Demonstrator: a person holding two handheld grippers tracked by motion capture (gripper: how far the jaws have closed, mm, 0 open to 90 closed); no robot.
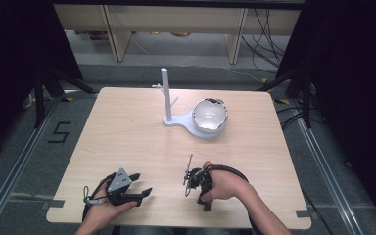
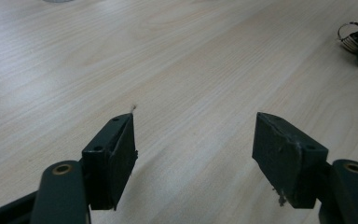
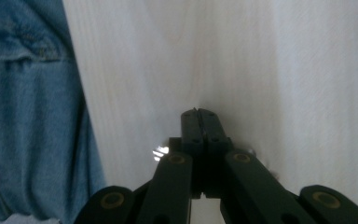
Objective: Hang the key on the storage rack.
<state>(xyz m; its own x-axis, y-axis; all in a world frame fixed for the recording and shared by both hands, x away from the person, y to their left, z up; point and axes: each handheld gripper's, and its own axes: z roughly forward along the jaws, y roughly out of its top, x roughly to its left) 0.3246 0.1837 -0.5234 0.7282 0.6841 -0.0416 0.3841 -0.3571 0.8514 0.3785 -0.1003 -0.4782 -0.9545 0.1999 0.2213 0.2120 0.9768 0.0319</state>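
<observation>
While the right gripper (image 1: 196, 182) nears the table (image 1: 127, 127) edge, jaws closed.

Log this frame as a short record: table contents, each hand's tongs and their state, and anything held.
surface: pale wooden table
stand: white stand with an upright post, far middle of the table
bowl: white bowl resting on the stand's base, tilted toward the camera
left tongs: left tongs open, nothing between the jaws, low over the table's near left
right tongs: right tongs shut, jaws pressed together, nothing visibly between them, at the table's near right
small item: metal wire piece at the right tongs; too small to identify
</observation>
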